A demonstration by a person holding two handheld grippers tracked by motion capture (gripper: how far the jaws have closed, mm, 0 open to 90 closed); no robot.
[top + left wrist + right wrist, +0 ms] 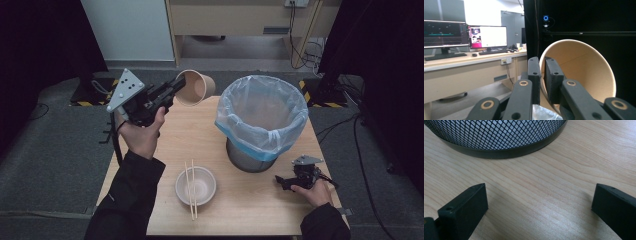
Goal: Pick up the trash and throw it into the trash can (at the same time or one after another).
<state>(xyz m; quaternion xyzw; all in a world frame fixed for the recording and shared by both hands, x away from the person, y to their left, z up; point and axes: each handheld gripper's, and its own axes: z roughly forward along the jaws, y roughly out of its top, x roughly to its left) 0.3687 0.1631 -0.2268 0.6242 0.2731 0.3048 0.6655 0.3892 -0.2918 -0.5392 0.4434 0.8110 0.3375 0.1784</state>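
One paper cup point(195, 88) is pinched by its rim wall in the left tongs point(172, 93), tipped sideways in the air beside the lined bin point(261, 120) for dumping; right tongs point(283, 183) rest wide apart, empty, on the surface point(240, 200).

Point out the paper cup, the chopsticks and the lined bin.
paper cup point(194, 88), high view, inner wall near its mouth
chopsticks point(190, 186), high view, middle of the pair across the bowl
lined bin point(248, 159), high view, bare mesh wall below the liner
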